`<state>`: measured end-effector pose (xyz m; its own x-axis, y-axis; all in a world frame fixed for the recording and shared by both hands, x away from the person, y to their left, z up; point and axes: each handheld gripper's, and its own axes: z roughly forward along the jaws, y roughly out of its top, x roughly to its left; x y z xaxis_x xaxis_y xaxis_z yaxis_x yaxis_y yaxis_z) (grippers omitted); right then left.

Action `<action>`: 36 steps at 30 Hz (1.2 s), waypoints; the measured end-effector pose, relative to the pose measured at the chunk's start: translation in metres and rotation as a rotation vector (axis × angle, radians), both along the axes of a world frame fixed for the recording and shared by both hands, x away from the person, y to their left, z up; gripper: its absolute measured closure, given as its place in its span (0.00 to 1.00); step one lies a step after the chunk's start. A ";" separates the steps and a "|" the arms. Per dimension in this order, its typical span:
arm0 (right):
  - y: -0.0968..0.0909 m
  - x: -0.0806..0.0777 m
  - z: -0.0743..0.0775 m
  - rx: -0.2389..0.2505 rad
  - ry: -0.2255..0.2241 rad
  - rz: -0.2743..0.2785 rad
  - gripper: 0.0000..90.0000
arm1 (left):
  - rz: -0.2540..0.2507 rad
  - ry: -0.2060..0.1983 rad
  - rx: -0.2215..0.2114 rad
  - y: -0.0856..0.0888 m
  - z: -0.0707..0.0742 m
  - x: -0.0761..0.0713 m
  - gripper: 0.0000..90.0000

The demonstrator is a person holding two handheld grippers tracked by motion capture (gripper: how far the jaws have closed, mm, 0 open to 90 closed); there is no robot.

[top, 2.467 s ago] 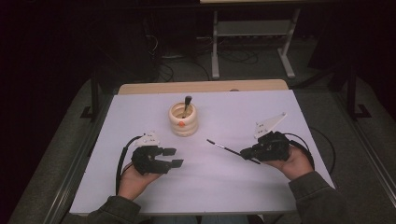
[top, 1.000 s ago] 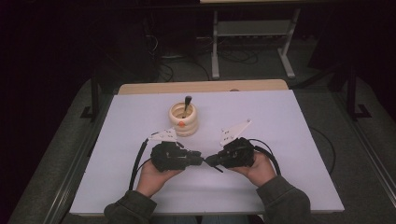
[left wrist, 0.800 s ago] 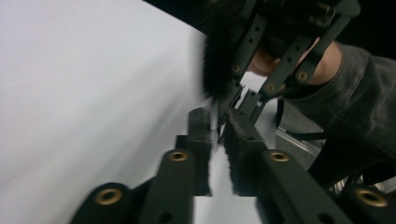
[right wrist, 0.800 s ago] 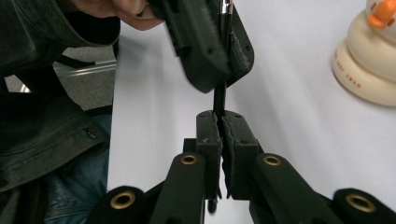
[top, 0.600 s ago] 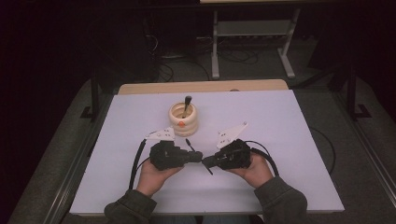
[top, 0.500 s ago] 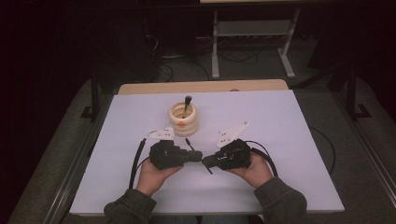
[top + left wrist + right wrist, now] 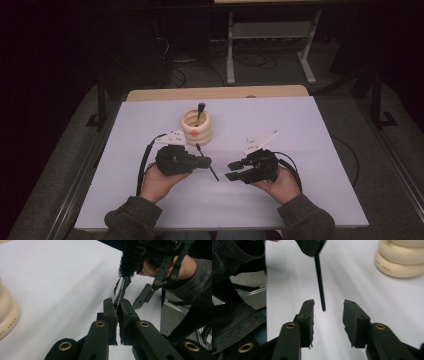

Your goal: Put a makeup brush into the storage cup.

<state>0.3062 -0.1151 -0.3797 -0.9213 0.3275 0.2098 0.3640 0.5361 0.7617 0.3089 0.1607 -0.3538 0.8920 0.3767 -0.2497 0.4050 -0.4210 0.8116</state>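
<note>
While the left gripper sits at centre-left of the high view, its jaws are clamped on a slim black makeup brush, which pokes out above and below them in the middle of the frame. From the left gripper view, the brush's shiny ferrule is pinched between the pads and the dark bristles rise toward the top. Just right of centre, the right gripper has its jaws parted, having just been opening; in the right gripper view the brush handle's tip hangs between them, touching neither pad. Above both grippers, a cream ring-shaped holder stands on the white table with another brush upright inside.
</note>
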 end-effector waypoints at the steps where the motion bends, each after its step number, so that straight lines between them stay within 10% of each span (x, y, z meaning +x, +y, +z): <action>1: -0.003 0.000 0.000 -0.004 -0.003 -0.009 0.60 | 0.000 -0.003 0.004 0.000 0.000 0.001 0.95; 36: -0.051 0.003 -0.012 0.010 0.007 -0.164 0.39 | 0.066 -0.028 0.114 0.023 0.030 0.030 0.95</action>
<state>0.3091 -0.1657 -0.3915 -0.8540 0.4712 0.2205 0.4516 0.4610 0.7639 0.3390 0.1838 -0.3236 0.8702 0.4597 -0.1774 0.4129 -0.4838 0.7717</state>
